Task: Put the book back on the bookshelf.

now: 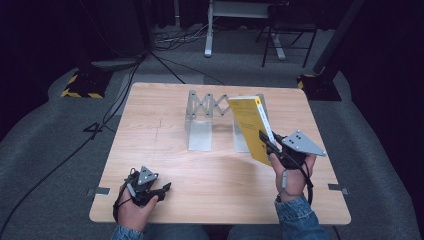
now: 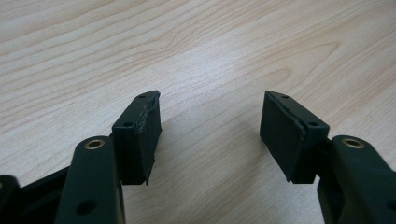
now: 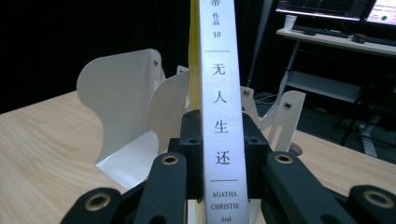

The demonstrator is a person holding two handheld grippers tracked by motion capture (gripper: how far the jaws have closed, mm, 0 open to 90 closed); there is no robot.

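My right gripper (image 1: 272, 145) is clamped on the book (image 1: 251, 127), held tilted above the table (image 1: 220, 185) just in front of the metal rack (image 1: 205, 117); its cover is yellow and the grey spine (image 3: 218, 116) faces me, reading "作品 10", "无人生还", then "AGATHA CHRISTIE" and "And"; the rack's white plates (image 3: 123, 98) stand just behind it; my left gripper (image 2: 210, 135) rests low near the table's front left, jaws apart, holding nothing, bare wood between them.
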